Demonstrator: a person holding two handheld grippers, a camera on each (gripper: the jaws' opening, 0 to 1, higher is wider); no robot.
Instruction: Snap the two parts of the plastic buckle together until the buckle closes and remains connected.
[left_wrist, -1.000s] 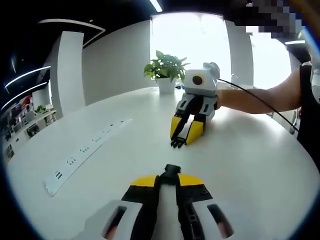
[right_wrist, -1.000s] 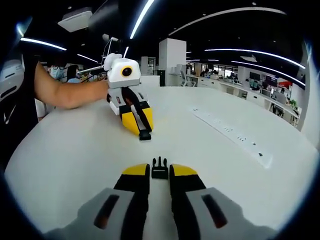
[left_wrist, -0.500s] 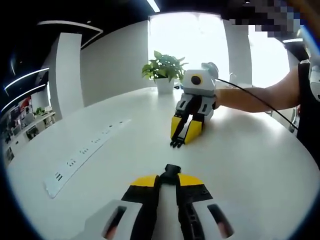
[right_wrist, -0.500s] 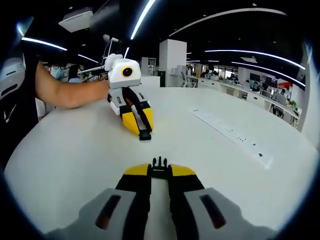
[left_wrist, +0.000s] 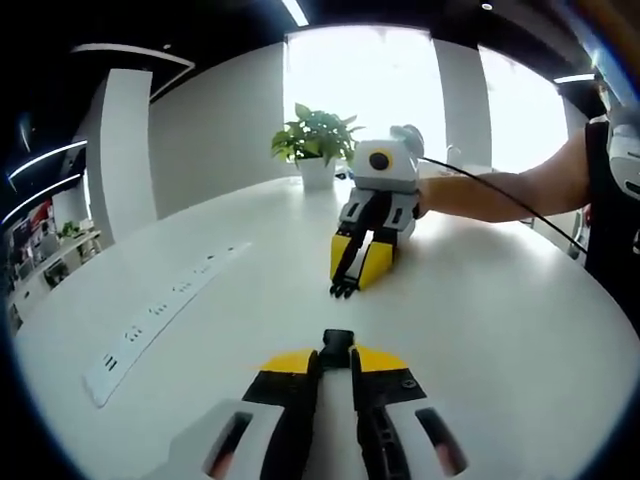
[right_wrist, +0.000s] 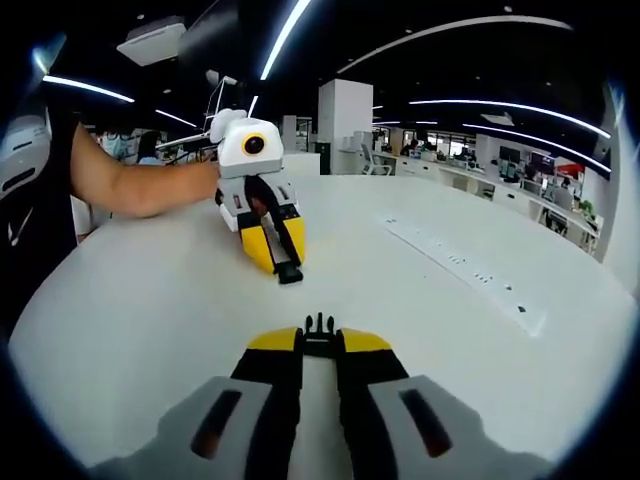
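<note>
Left gripper (left_wrist: 337, 357) clenching socket half (left_wrist: 337, 344) at its rear | right gripper (right_wrist: 319, 340) clenching pronged half (right_wrist: 319, 326), prongs protruding | 2 halves facing, apart over white tabletop (right_wrist: 150, 290) | light, stiff, slippery plastic; gripping flat bodies.

Low over the white worktop (left_wrist: 500, 330), looking forward along each gripper's own jaws, the two views facing one another across it. From the left gripper view, toward a bright window and a potted plant (left_wrist: 315, 140), with the right gripper (left_wrist: 345, 288) near ahead; from the right gripper view, toward what seems an open office, with the left gripper (right_wrist: 289, 270) near ahead. Shared: the worktop between them and the long white strip (left_wrist: 160, 310) (right_wrist: 465, 270) lying on it.
</note>
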